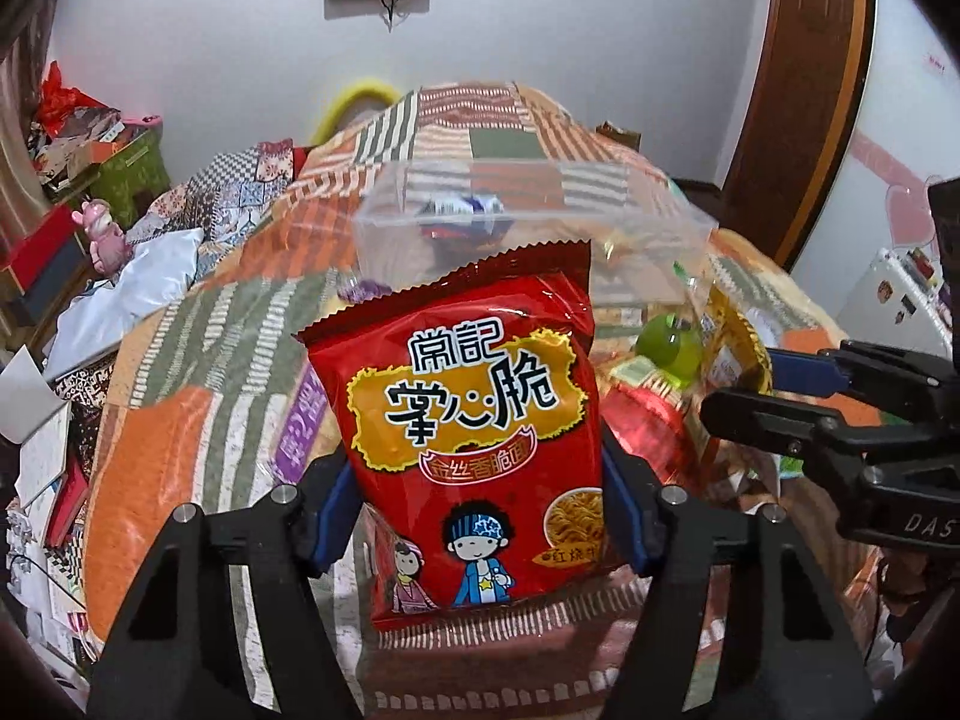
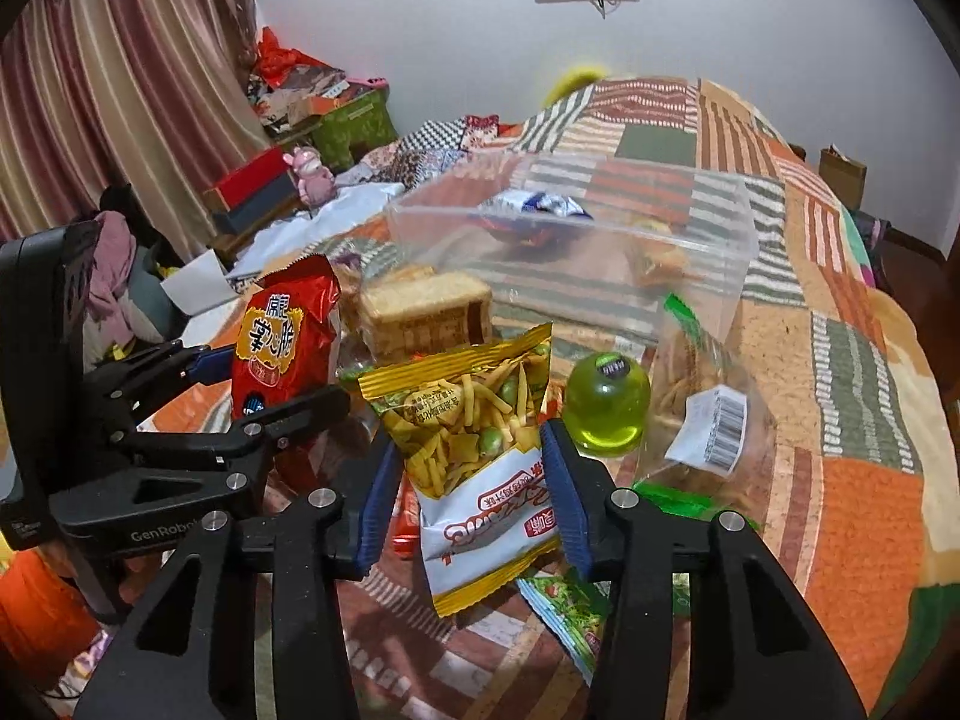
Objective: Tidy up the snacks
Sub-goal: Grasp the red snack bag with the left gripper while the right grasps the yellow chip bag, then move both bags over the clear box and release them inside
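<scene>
The left gripper (image 1: 474,516) clamps a red crinkly noodle-snack packet (image 1: 468,414), and the right gripper (image 2: 474,492) clamps a yellow-and-white pea-crisp packet (image 2: 474,456). Ahead of both, a clear plastic rectangular bin (image 2: 600,240) on the patchwork quilt (image 2: 840,360) holds a blue-and-white wrapper (image 2: 540,204).

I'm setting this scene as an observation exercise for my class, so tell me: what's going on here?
A person is sorting snacks on a patchwork quilt, with a gripper in each hand. The left gripper is shut on a red crispy-noodle packet with cartoon children. The right gripper is shut on a yellow-and-white packet of mixed crisps and green peas. Both packets are held up in front of a clear plastic bin, which already holds a few snacks. More snacks, including a round green jelly cup, lie loose on the quilt.
</scene>
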`<action>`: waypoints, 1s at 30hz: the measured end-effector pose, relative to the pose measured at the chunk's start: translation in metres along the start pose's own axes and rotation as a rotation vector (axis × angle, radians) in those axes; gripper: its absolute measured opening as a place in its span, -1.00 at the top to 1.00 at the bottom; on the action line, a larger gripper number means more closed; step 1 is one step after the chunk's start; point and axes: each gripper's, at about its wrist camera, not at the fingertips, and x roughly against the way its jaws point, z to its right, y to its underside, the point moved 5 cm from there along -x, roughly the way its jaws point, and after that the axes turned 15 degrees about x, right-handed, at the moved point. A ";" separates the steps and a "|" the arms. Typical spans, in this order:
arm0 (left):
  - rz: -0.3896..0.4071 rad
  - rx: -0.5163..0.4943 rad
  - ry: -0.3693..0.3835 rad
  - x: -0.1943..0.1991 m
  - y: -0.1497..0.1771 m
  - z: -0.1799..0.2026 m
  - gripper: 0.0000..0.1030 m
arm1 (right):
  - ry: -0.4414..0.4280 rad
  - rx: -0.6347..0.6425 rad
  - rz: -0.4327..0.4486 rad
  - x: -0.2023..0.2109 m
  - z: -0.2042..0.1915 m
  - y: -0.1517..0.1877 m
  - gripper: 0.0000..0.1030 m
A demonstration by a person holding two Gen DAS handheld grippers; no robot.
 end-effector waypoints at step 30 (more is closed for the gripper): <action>0.123 0.101 0.112 -0.005 -0.119 0.016 -0.32 | 0.142 0.005 0.181 0.031 0.065 -0.086 0.17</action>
